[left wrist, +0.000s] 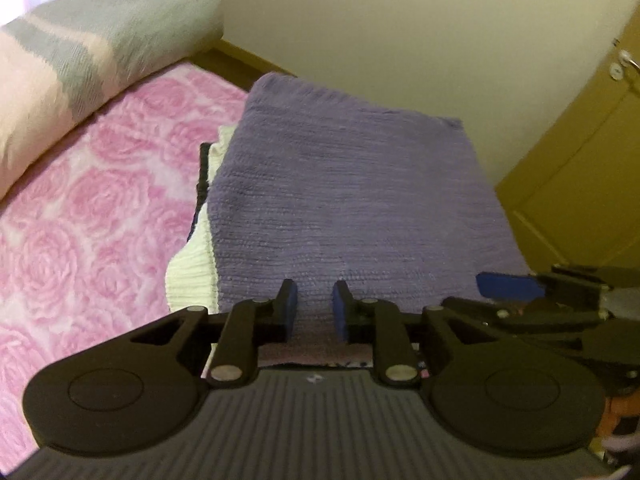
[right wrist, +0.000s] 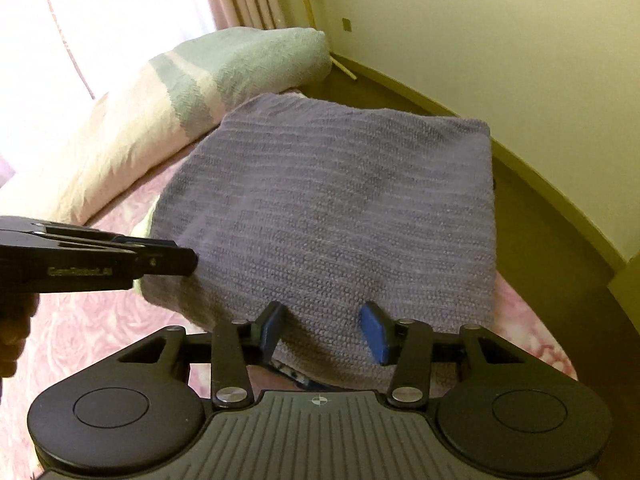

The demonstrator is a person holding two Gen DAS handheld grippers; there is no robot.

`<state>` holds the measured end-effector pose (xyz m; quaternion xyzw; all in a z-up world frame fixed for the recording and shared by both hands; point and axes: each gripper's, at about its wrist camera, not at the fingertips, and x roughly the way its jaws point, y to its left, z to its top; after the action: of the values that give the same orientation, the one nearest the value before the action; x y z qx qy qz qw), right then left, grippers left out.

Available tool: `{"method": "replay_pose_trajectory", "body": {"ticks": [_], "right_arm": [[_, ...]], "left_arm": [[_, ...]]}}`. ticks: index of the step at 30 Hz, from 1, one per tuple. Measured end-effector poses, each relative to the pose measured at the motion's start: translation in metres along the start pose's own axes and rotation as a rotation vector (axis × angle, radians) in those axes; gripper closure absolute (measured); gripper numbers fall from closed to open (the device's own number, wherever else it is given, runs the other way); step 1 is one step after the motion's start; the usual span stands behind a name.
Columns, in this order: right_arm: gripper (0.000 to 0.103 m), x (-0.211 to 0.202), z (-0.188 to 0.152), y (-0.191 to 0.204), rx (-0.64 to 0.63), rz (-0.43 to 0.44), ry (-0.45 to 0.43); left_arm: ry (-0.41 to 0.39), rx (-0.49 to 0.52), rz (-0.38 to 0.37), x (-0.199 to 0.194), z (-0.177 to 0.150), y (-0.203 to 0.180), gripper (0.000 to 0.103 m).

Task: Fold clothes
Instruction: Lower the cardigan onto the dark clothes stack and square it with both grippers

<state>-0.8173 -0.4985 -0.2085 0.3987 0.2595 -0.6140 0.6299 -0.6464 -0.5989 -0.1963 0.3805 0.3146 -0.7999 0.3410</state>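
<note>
A folded purple knit garment (left wrist: 344, 200) lies on top of a stack of folded clothes on the bed; it also fills the right wrist view (right wrist: 340, 216). A pale green ribbed garment (left wrist: 192, 280) and a dark one (left wrist: 203, 184) stick out under it on the left. My left gripper (left wrist: 315, 310) is open, its pads just above the purple garment's near edge, holding nothing. My right gripper (right wrist: 324, 332) is open wider, over the same near edge, empty. Each gripper shows in the other's view: the right gripper (left wrist: 520, 286), the left gripper (right wrist: 168, 260).
The bed has a pink rose-pattern cover (left wrist: 88, 216). A pillow in a grey and pink towel (left wrist: 80, 56) lies at the far left. Wooden floor (right wrist: 552, 240), a cream wall and a yellow-brown door (left wrist: 580, 168) are beyond the bed's right edge.
</note>
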Motion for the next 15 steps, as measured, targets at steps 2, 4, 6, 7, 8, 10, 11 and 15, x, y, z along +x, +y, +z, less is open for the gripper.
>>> {"method": "replay_pose_trajectory", "body": {"ticks": [2, 4, 6, 7, 8, 10, 11, 15], "right_arm": [[0.056, 0.005, 0.000, 0.003, 0.000, -0.015, 0.002], [0.056, 0.008, 0.001, 0.007, 0.003, -0.030, 0.009], [0.056, 0.011, 0.009, 0.014, 0.010, -0.044, 0.025], [0.056, 0.014, 0.013, 0.014, 0.014, -0.051, 0.036], [0.056, 0.019, 0.016, 0.014, 0.018, -0.058, 0.047], [0.056, 0.027, 0.020, 0.013, 0.022, -0.069, 0.065], [0.056, 0.031, 0.021, 0.013, 0.018, -0.073, 0.070], [0.056, 0.028, 0.019, 0.012, 0.019, -0.069, 0.067]], "left_arm": [[-0.002, 0.018, 0.024, 0.008, 0.002, -0.003, 0.083], [-0.003, 0.026, 0.049, 0.016, 0.006, -0.005, 0.083], [-0.004, 0.035, 0.064, 0.021, 0.008, -0.007, 0.083], [-0.006, 0.044, 0.070, 0.024, 0.008, -0.008, 0.083], [-0.010, 0.050, 0.076, 0.026, 0.008, -0.010, 0.083], [-0.011, 0.048, 0.080, 0.032, 0.011, -0.008, 0.083], [-0.011, 0.044, 0.078, 0.035, 0.013, -0.007, 0.082], [-0.004, 0.045, 0.073, 0.041, 0.020, -0.005, 0.082]]}}
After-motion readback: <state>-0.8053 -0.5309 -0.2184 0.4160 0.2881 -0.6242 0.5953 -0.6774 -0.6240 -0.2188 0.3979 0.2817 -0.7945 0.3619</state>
